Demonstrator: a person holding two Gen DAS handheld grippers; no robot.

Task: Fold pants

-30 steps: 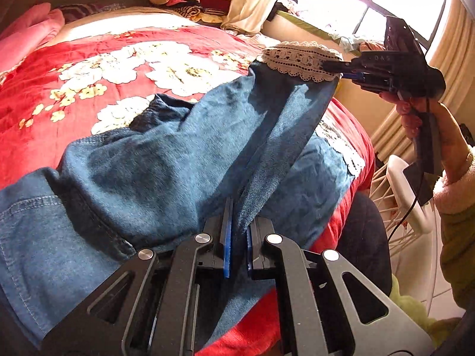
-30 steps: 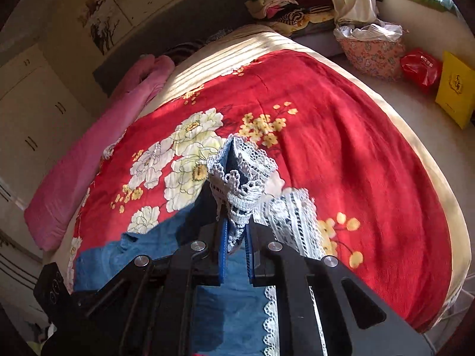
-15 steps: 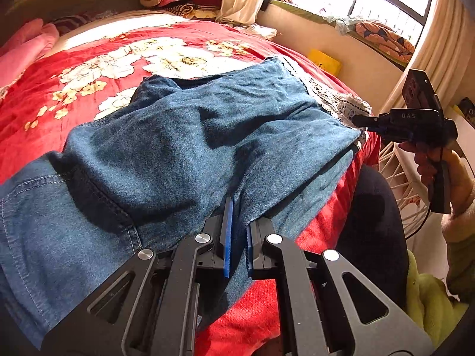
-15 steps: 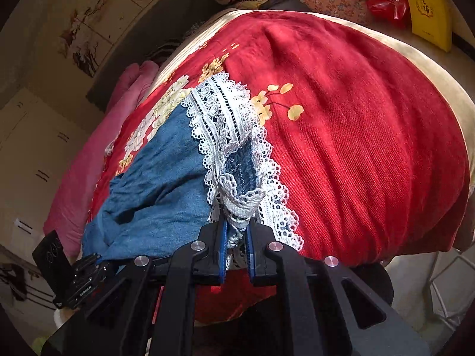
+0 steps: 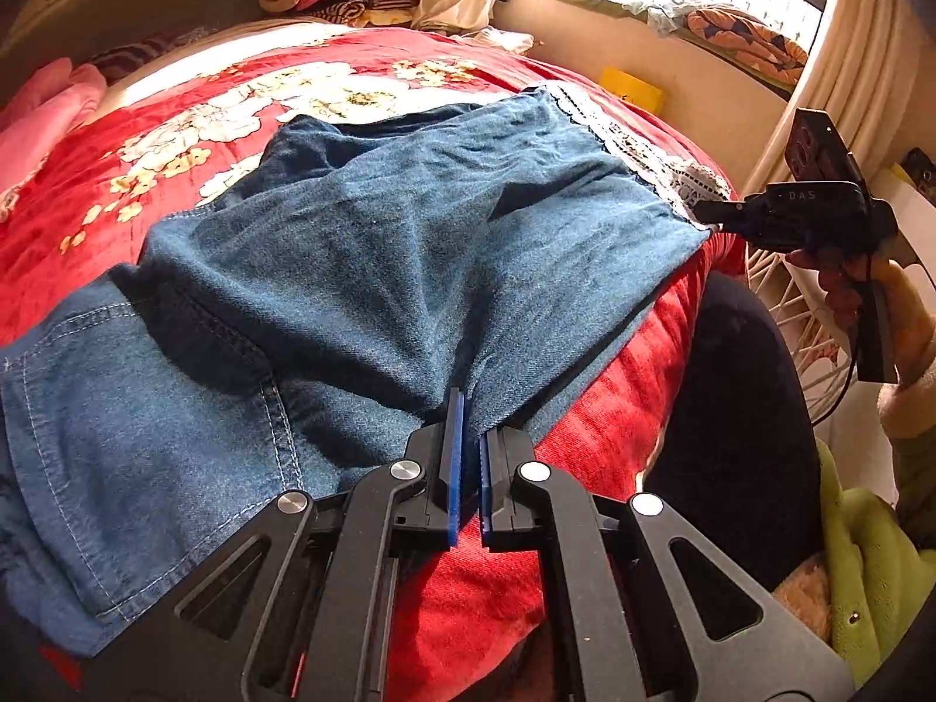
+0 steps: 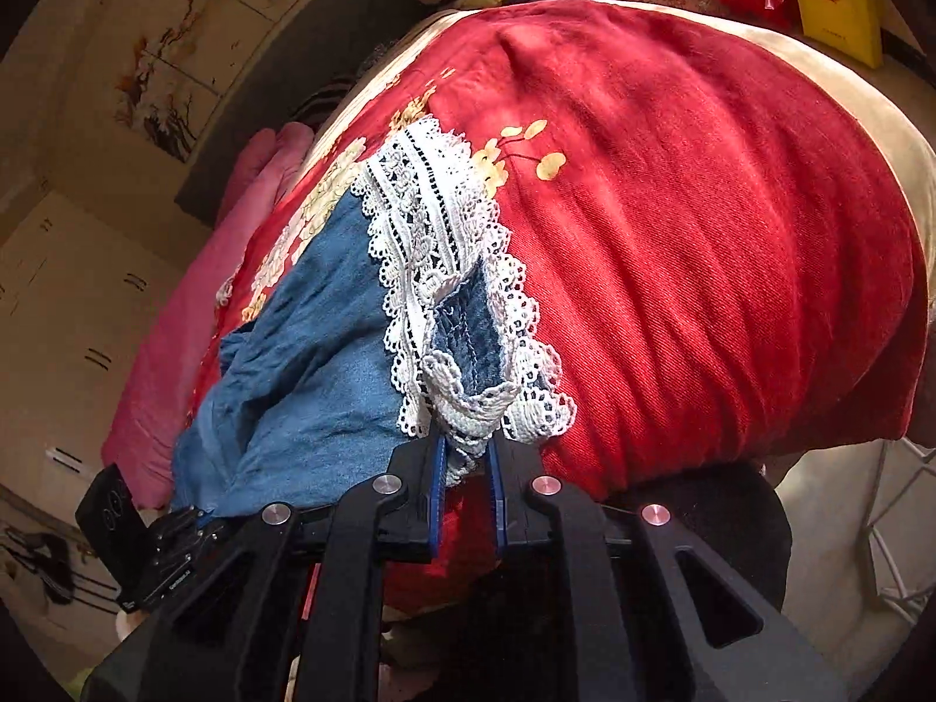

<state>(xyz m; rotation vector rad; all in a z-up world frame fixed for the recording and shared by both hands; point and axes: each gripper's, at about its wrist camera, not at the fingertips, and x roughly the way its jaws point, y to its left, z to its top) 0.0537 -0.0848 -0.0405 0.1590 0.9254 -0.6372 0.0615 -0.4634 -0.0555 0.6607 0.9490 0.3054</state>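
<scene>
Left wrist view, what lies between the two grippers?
A stretch of the denim pants spans from the left gripper to the right gripper, lying on the red blanket.

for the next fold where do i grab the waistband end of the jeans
Judging by how they lie, pinch the pocket-side edge of the jeans at the waistband end, coming from the near bed edge with jaws level: that end lies flat on the red blanket, its edge facing you.

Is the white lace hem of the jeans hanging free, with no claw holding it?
No: in the right wrist view the right claw is shut on the white lace hem of the jeans.
</scene>
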